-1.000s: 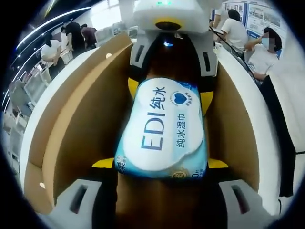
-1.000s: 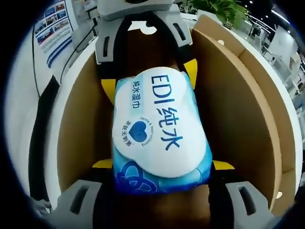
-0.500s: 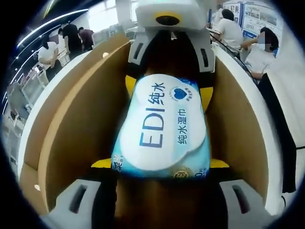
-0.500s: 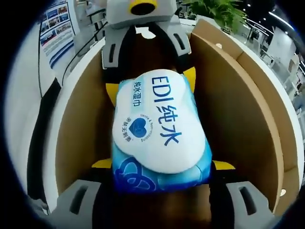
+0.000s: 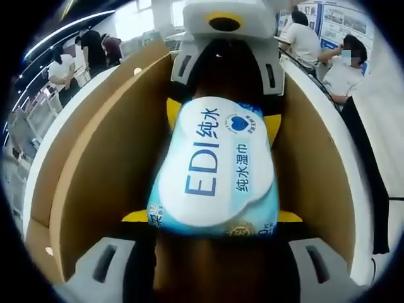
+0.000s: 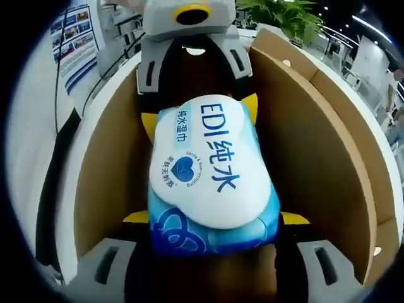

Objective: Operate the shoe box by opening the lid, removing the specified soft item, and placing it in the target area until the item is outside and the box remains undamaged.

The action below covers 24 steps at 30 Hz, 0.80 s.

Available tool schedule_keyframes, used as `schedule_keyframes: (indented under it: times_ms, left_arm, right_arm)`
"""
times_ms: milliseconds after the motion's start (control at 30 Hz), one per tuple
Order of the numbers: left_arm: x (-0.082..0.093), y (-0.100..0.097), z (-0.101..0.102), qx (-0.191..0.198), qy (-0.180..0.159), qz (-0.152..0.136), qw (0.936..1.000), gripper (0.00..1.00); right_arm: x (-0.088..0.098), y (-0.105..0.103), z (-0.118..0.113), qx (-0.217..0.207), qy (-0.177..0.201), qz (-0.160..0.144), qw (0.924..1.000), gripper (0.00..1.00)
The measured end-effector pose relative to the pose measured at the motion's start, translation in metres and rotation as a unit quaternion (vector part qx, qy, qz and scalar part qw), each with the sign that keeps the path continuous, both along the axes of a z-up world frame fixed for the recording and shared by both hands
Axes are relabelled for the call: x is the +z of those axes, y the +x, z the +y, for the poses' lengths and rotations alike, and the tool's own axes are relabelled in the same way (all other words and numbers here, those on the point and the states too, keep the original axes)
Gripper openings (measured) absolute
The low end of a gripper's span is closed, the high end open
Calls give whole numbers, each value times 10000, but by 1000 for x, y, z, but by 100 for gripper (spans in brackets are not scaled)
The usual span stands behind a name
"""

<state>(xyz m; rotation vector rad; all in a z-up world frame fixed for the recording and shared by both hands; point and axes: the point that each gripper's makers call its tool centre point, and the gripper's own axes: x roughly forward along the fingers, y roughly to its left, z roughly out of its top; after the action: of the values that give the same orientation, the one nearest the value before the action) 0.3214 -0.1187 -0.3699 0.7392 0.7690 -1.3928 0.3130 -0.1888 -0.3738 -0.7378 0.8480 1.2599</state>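
A light-blue and white pack of wet wipes printed "EDI" hangs lengthwise inside the open brown cardboard shoe box. My left gripper is shut on its near end, with a yellow pad on each side. My right gripper comes in from the far end and clamps the other end. In the right gripper view the pack again sits between my right gripper near me and my left gripper opposite. The box walls rise on both sides. The pack hides the floor beneath it.
The box stands on a white table. A black strap runs along the table's right side. Several people sit or stand behind it. A green plant and a wall poster lie beyond the box.
Both views have shifted slightly, so the opposite gripper sits a little higher in each picture. The pack stays clamped at both ends inside the box.
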Motion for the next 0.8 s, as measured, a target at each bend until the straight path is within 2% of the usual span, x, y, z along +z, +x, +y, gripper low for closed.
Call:
schedule_keyframes:
  times_ms: [100,300,467,667,800]
  left_arm:
    - [0,-1,0,0,-9,-10,10000,70]
    - [9,-3,0,192,66,-64,9998,69]
    - [22,-3,-2,271,51,-158,9995,69]
    - [41,-4,-2,349,35,-110,9993,68]
    - [58,3,-3,447,-99,-183,9988,67]
  right_arm:
    - [1,-2,0,20,-326,36,9995,68]
    - [7,-1,-3,142,-454,-54,9989,65]
    - [24,-1,-5,181,-537,-197,9982,65]
    - [43,-1,-7,192,-519,-64,9984,65]
    - [60,5,-8,208,-461,-131,9986,64]
